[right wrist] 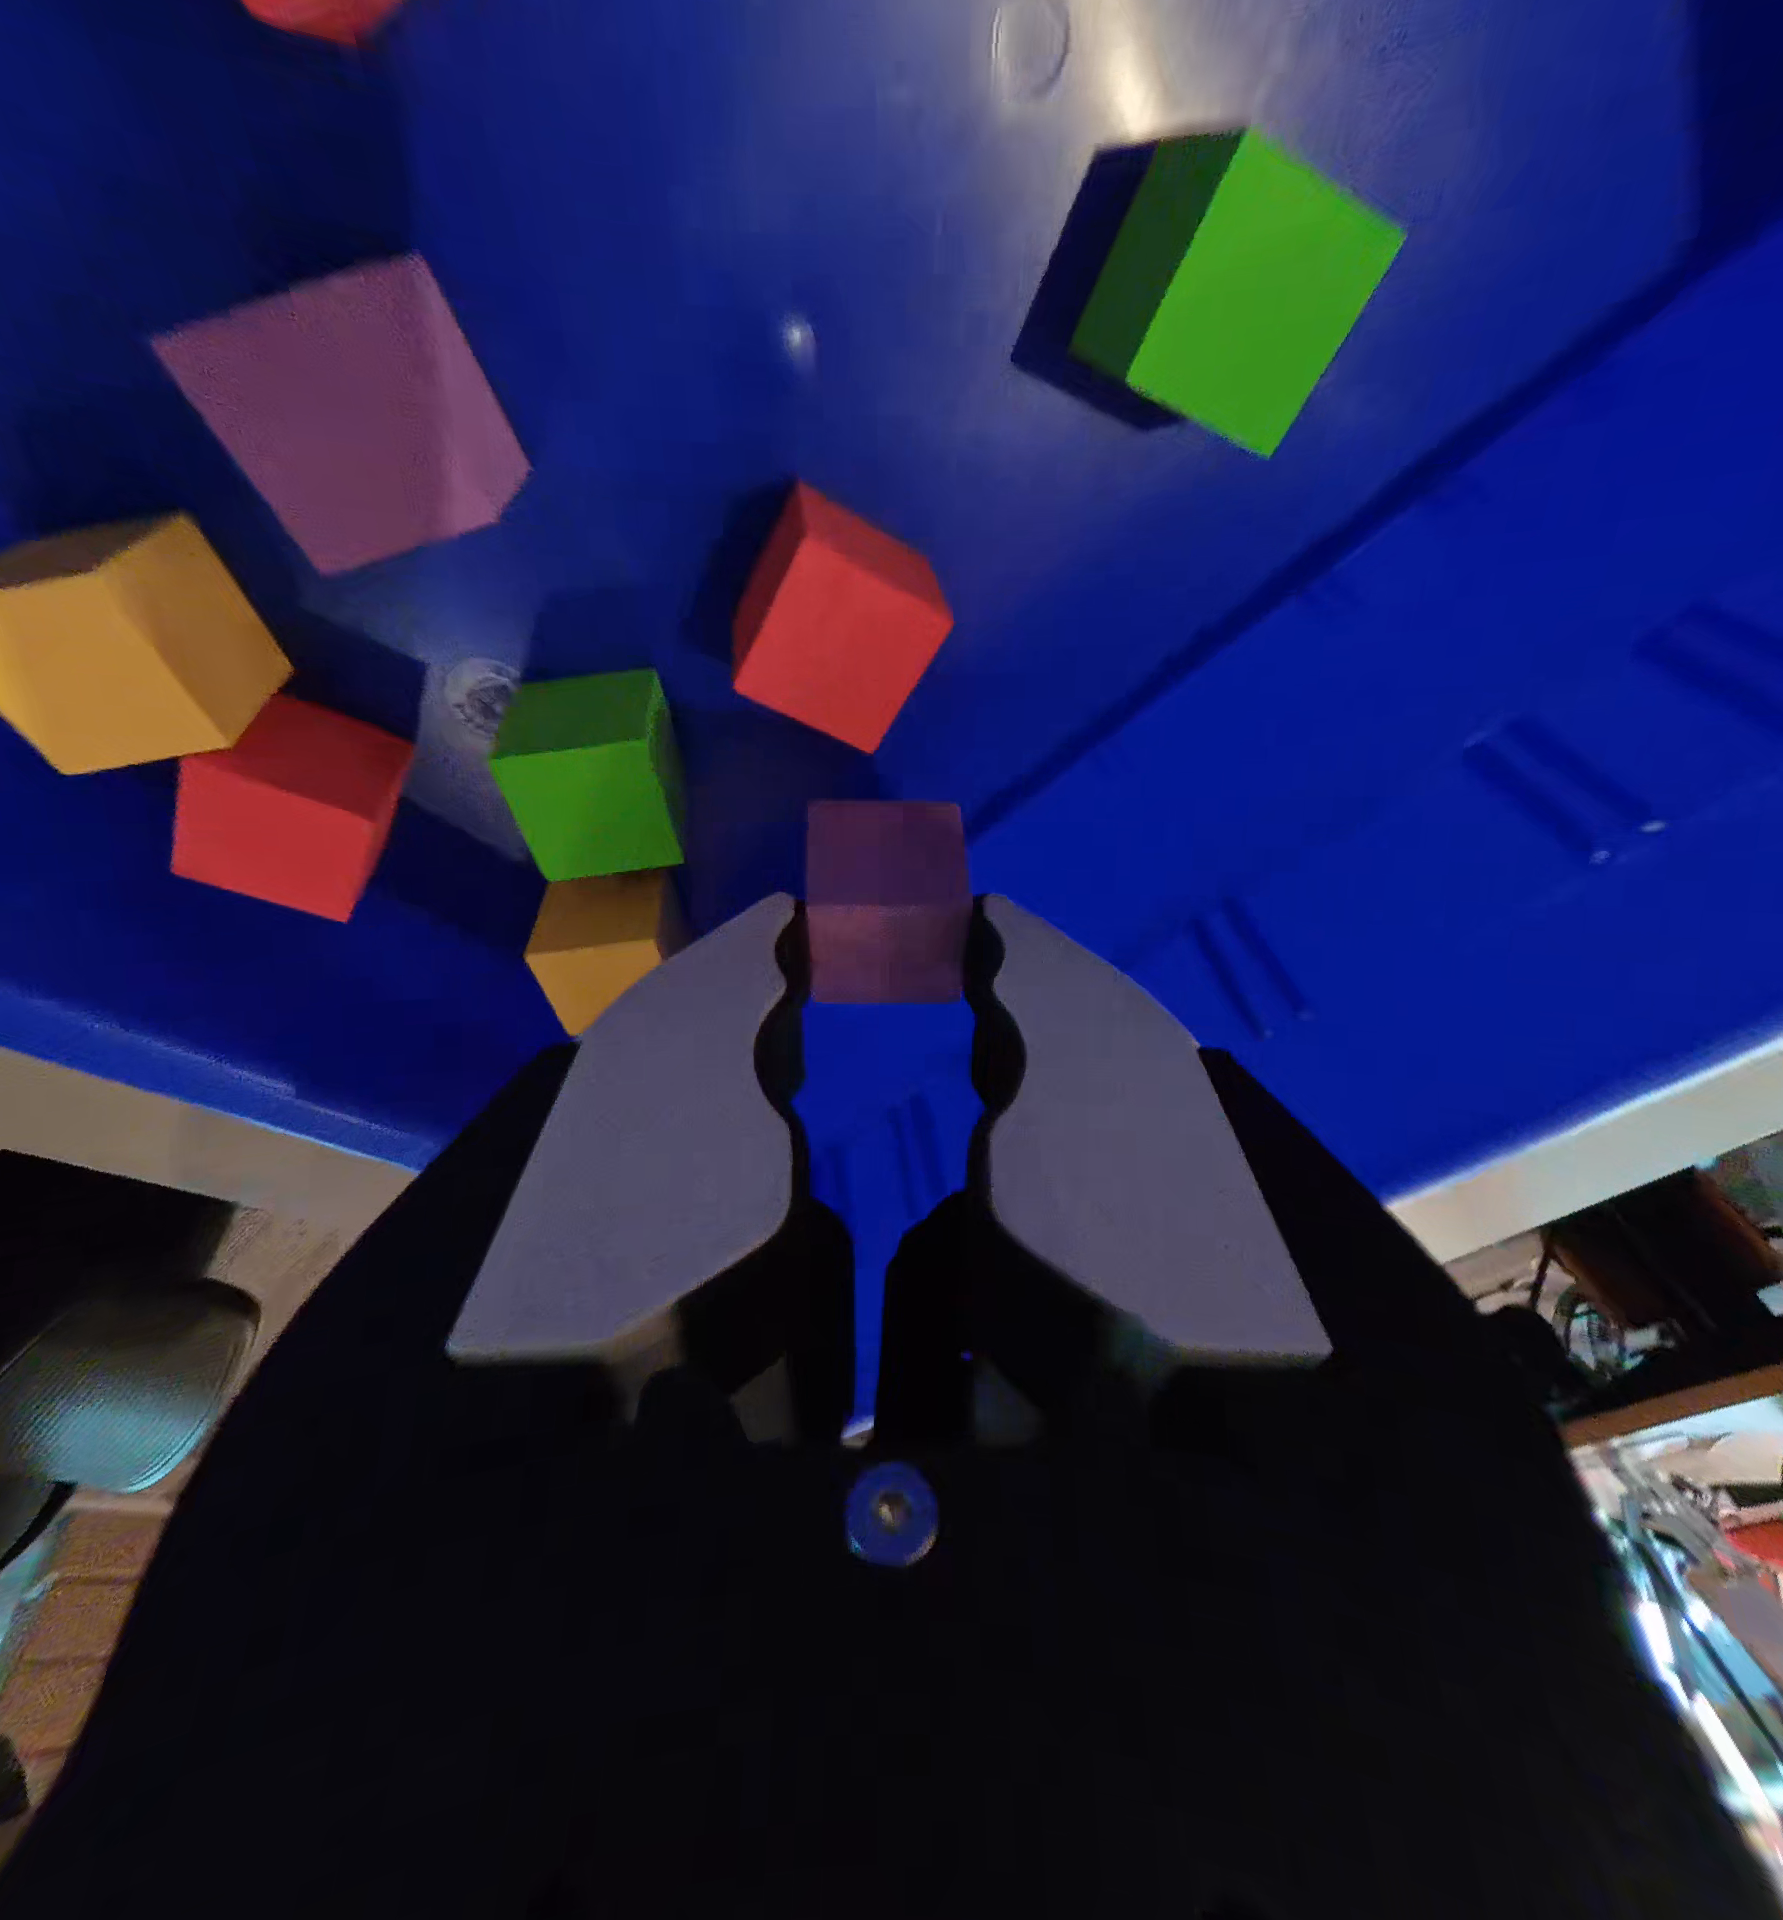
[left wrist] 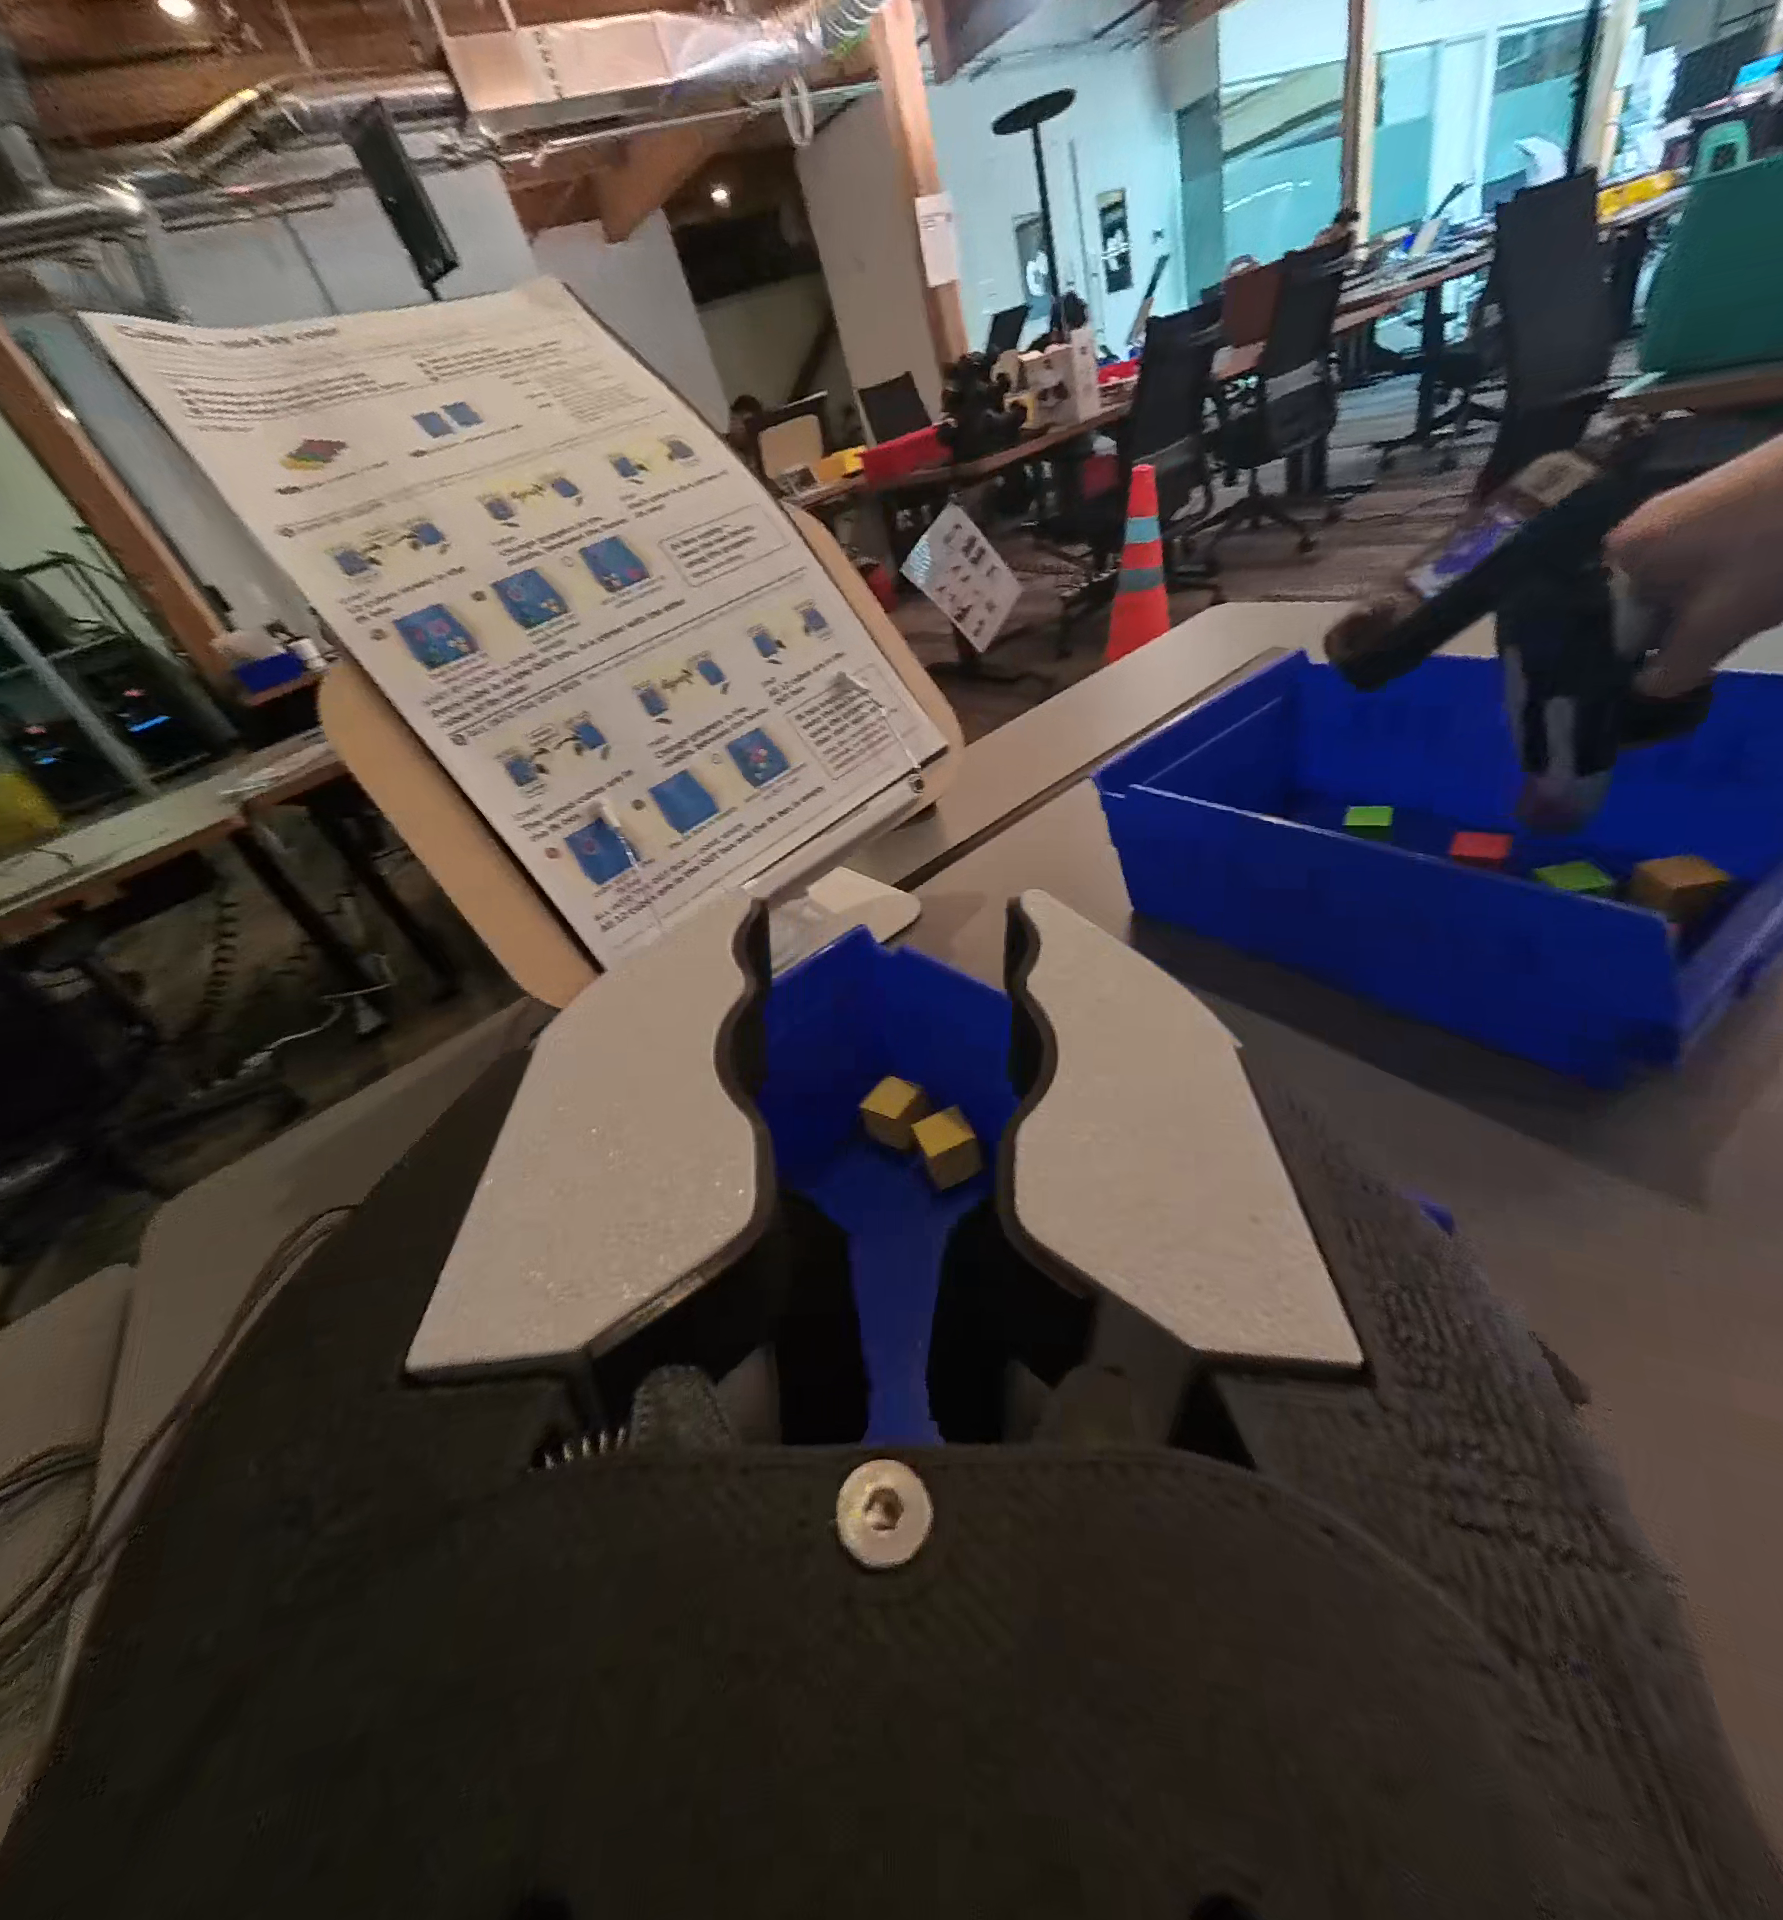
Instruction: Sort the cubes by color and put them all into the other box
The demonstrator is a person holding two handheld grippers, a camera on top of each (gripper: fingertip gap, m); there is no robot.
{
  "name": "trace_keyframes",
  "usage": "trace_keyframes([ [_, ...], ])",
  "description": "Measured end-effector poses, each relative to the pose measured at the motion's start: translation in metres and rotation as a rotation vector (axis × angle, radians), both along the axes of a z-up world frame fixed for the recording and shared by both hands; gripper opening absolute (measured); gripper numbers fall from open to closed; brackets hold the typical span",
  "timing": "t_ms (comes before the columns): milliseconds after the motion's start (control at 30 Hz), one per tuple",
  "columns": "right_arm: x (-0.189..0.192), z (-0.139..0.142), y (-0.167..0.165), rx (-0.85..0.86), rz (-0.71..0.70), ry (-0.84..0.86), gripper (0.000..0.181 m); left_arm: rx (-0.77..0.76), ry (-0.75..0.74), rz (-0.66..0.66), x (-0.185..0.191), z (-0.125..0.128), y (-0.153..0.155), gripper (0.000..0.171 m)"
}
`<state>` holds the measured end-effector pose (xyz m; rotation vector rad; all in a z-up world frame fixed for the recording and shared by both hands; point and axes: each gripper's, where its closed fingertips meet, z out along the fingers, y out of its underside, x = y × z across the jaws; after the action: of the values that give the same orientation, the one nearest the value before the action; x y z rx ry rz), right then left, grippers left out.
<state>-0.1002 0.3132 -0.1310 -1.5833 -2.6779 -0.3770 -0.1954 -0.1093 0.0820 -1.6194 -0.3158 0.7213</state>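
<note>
Two blue bins sit on the table (left wrist: 1334, 1299): the large bin (left wrist: 1386, 935) at far right holds scattered red, green, yellow and purple cubes, and the small bin (left wrist: 866, 1029) holds two yellow cubes (left wrist: 916, 1127). Inside the large bin, the right gripper (right wrist: 885, 909) pinches a purple cube (right wrist: 885, 902). Spread and empty, the left gripper (left wrist: 885, 920) hovers over the small bin.

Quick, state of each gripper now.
Left gripper: open, empty, above the blue bin.
Right gripper: shut on the purple cube.
</note>
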Motion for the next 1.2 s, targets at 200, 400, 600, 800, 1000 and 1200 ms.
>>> trace_keyframes([
  [200,0.006,-0.018,0.002,-0.005,-0.012,-0.040,0.029,-0.208,0.049,0.111,-0.034,-0.012,-0.012,0.055],
  [400,0.008,-0.022,-0.002,-0.025,-0.047,-0.043,0.052,-0.709,-0.141,0.024,-0.077,-0.071,-0.002,0.056],
  [600,0.000,0.008,-0.004,-0.004,0.001,0.124,0.052,-1.204,-0.168,-0.139,-0.103,-0.140,0.008,0.047],
  [800,0.003,0.035,-0.018,-0.004,0.073,0.268,0.051,-1.752,-0.148,-0.333,-0.123,-0.203,-0.032,0.058],
  [1000,0.009,0.045,-0.032,-0.016,0.124,0.321,0.051,-1.851,-0.169,-0.362,-0.141,-0.216,-0.037,0.058],
  [1200,0.008,0.052,-0.038,-0.024,0.153,0.360,0.050,-1.960,-0.234,-0.347,-0.151,-0.222,-0.050,0.055],
])
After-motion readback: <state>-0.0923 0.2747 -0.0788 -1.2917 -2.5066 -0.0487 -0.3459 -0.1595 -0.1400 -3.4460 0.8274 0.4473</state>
